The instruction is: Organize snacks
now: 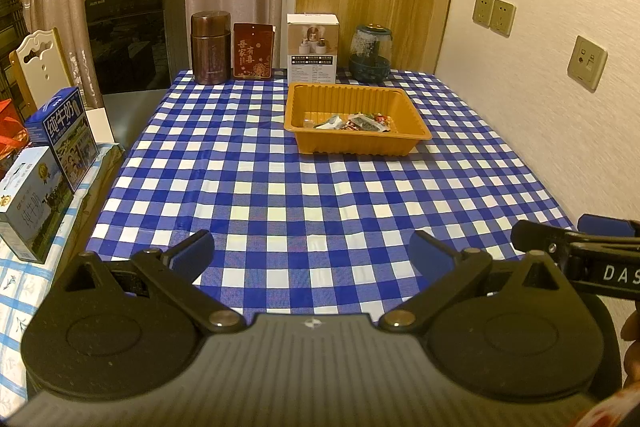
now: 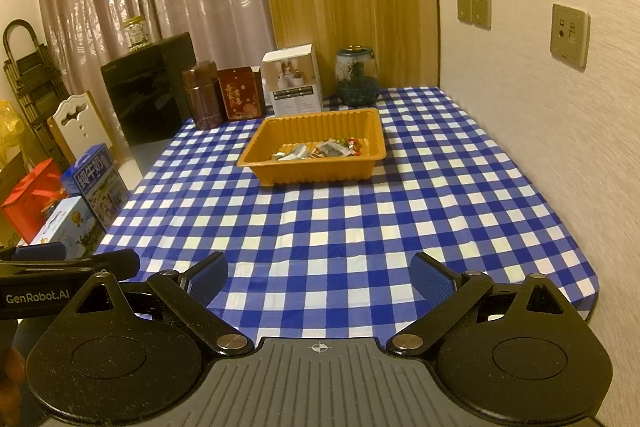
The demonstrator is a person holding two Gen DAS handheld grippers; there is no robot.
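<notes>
An orange plastic tray [image 1: 416, 131] sits toward the far side of the blue-and-white checked table; it also shows in the right wrist view [image 2: 256, 165]. Several small wrapped snacks [image 1: 352, 121] lie inside it, also seen from the right wrist [image 2: 320, 149]. My left gripper [image 1: 312, 254] is open and empty, low over the table's near edge, far from the tray. My right gripper [image 2: 322, 277] is open and empty, beside the left one near the front edge. The right gripper's fingers [image 1: 576, 247] show at the left view's right edge.
Behind the tray stand a brown canister [image 1: 211, 47], a red box [image 1: 253, 51], a white carton [image 1: 313, 47] and a glass jar [image 1: 370, 53]. Two blue milk cartons [image 1: 64, 135] sit on a side table at left. A wall with sockets [image 1: 494, 15] bounds the right.
</notes>
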